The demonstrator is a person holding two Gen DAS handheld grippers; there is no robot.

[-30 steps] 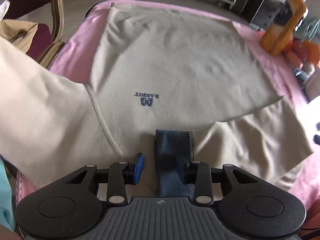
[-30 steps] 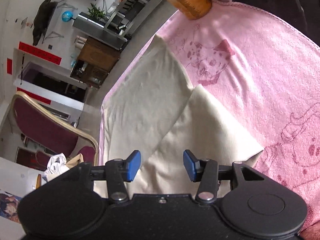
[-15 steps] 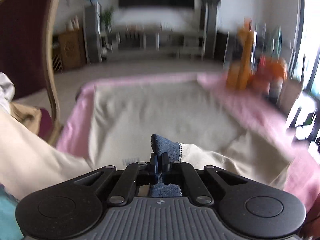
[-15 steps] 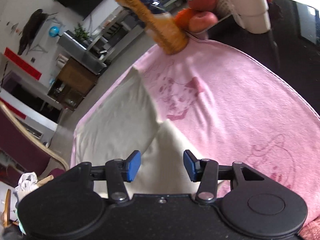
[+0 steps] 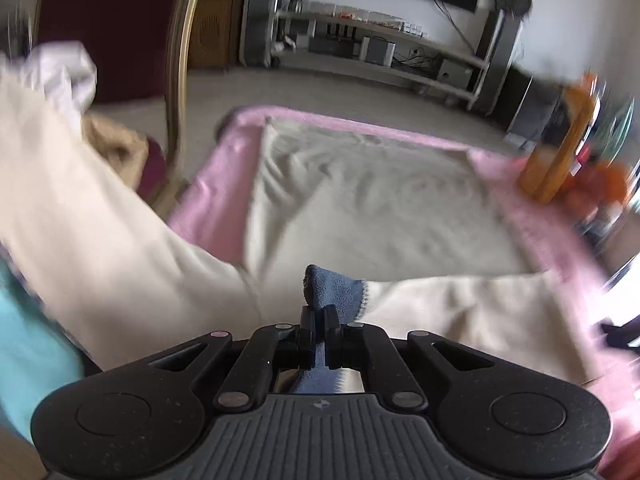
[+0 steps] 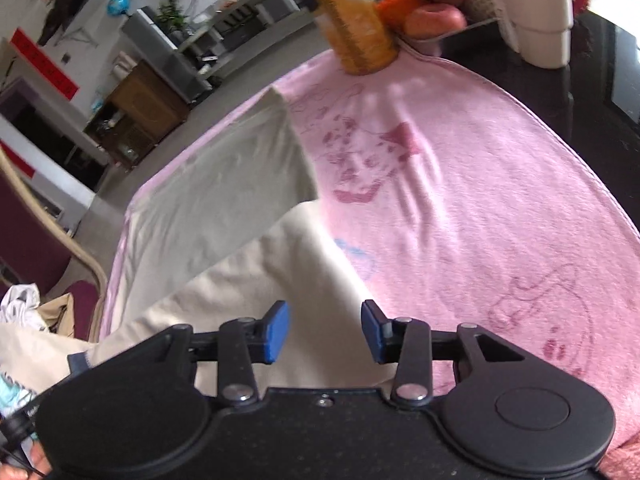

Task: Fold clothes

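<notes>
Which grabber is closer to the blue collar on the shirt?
Left. The left gripper is clamped right on the blue collar. The right gripper is off to the side, over the cream shirt, its jaws closing with no cloth pinched yet.

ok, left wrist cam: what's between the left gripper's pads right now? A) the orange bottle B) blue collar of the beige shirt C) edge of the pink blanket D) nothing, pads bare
B. The left gripper is shut on the blue collar of the beige shirt, with the blue fabric sticking up just past the closed pads.
</notes>
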